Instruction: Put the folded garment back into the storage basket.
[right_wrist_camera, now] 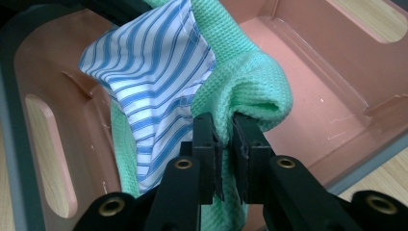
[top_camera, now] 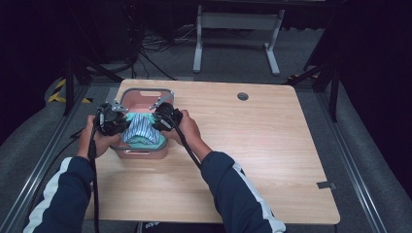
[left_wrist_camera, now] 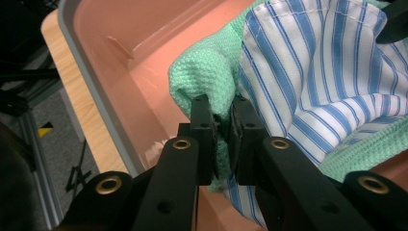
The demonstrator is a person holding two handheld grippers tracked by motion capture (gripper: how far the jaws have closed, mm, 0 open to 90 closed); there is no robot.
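Wood-grain table (top_camera: 252, 145) on grey carpet (top_camera: 233, 58), dark room beyond

A light wooden table (top_camera: 252, 160) stood on grey carpet (top_camera: 374, 145). A round dark grommet (top_camera: 242, 96) sat in its top toward 1 o'clock. A small grey tab (top_camera: 326, 185) clung to the edge at 4 o'clock. Beyond, at 12 o'clock, a white metal frame (top_camera: 236, 29) rose beside tangled black cables (top_camera: 150, 48). Yellow-black tape (top_camera: 59, 92) lay at 10 o'clock.
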